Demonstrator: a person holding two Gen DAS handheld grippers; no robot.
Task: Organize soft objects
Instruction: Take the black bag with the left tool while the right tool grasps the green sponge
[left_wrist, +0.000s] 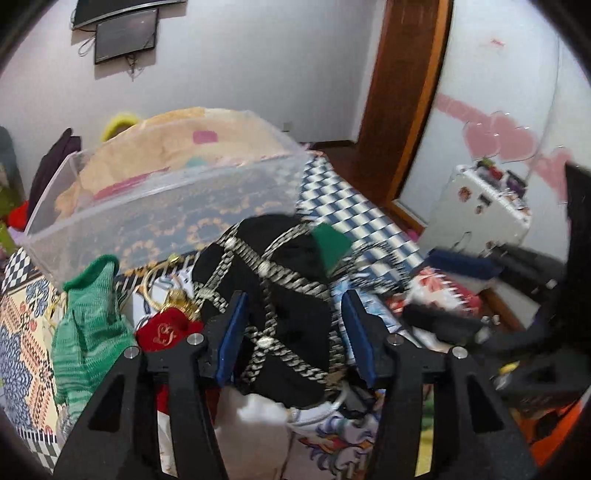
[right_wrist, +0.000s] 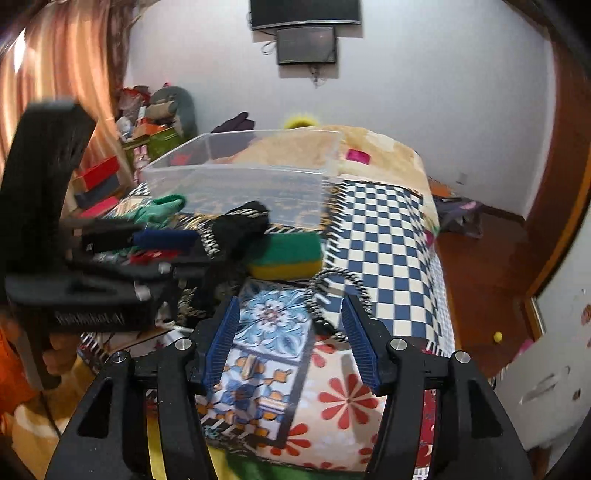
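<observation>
My left gripper (left_wrist: 293, 332) is open, its blue pads on either side of a black cloth with silver chain trim (left_wrist: 280, 295) on the bed. A green knit sock (left_wrist: 88, 332) and a red pouch (left_wrist: 166, 332) lie to its left, a green-and-yellow sponge (left_wrist: 330, 245) just beyond. A clear plastic bin (left_wrist: 166, 206) stands behind them. My right gripper (right_wrist: 291, 339) is open and empty above the patterned bedspread (right_wrist: 273, 347). In the right wrist view the left gripper (right_wrist: 147, 251) is at the left, by the black cloth (right_wrist: 240, 229), sponge (right_wrist: 286, 254), sock (right_wrist: 159, 208) and bin (right_wrist: 240, 177).
A chain strap (right_wrist: 332, 295) trails on the bedspread just beyond my right fingers. A tan blanket (right_wrist: 369, 155) is heaped behind the bin. The bed's right edge drops to a wooden floor (right_wrist: 480, 280). Boxes and clutter (right_wrist: 147, 122) stand at the left by the curtain.
</observation>
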